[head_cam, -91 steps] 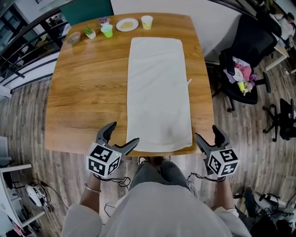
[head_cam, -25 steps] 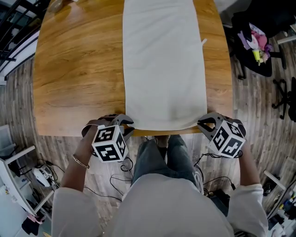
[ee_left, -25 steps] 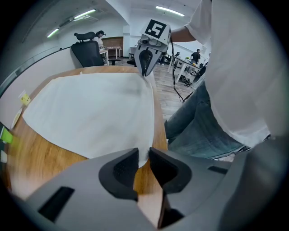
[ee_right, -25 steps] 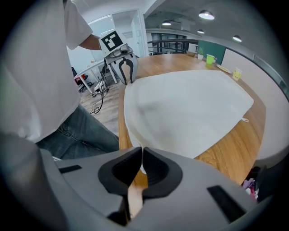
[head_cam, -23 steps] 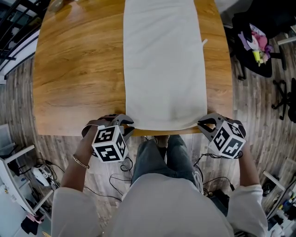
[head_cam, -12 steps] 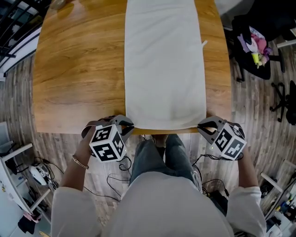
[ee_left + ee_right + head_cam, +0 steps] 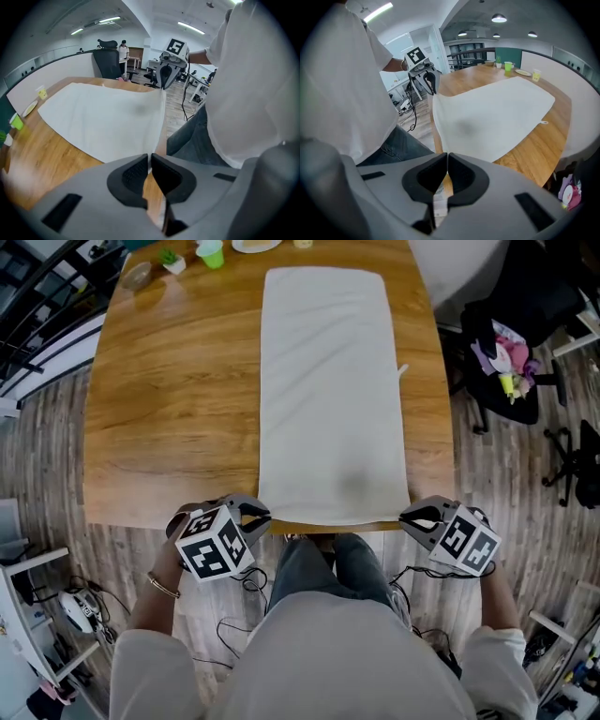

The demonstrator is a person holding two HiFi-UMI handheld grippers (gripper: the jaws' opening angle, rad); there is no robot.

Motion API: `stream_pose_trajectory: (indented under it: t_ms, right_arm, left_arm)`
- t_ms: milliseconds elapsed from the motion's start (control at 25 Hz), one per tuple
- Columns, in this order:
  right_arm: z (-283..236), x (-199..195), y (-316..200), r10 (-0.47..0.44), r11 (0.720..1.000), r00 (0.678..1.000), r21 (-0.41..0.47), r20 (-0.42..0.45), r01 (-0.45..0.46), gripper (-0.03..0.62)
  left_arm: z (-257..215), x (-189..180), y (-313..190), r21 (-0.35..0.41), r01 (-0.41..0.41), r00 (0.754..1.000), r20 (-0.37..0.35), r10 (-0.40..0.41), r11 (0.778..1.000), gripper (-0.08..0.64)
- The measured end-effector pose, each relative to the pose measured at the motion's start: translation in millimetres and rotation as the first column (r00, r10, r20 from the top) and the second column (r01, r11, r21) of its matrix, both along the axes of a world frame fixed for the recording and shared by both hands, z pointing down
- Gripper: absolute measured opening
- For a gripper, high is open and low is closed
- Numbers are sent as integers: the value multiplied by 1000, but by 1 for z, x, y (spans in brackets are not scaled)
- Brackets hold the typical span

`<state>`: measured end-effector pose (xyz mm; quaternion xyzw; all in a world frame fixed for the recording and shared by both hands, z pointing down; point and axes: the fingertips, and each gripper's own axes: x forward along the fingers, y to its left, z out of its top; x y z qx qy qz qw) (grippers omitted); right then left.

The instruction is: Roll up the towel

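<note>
Nothing of the roll is made so far. The towel (image 7: 333, 399) is spread flat and full length along the table (image 7: 169, 409), and no turn or fold is seen at either end (only the near hem appears raised a little in the gripper views). The grasp alone is done; the whole rolling is judged to be left. The near left corner is pinched between the closed jaws of the left gripper (image 7: 255, 518), and the near right corner is clamped likewise by the right gripper (image 7: 409, 517). Both grippers are held at the table's near edge, and the towel is stretched away from them toward the green cup (image 7: 212, 252).
</note>
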<state>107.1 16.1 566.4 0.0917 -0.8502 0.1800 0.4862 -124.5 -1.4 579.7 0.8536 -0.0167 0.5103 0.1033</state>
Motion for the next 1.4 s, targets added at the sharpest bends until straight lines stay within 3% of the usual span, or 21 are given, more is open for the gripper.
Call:
stream_pose_trajectory:
  t_ms: [440,680,960,1280,1400]
  right_arm:
    - [-23,10,-99,103,982,995,159,20,-104,8]
    - [-5,18,-145,191,966,981,171,32,-193,8]
    - [18,17,-178,242,951,970,190,33,-243,8]
    - [34,15,-201,302,916,953,264,35,-301,9]
    - [40,17,-206,347,899,937,273,28,-341,9]
  left_arm:
    - [-22,4,-88,67,173,985,-40,-170,983,29]
    - [-9,9,-135,62,250,968,-54,-247,966,29]
    - [16,8,-168,53,281,960,-25,-280,958,29]
    - [31,3,-189,71,393,919,-66,-388,917,44]
    - [31,-1,-198,68,450,892,-92,-443,891,49]
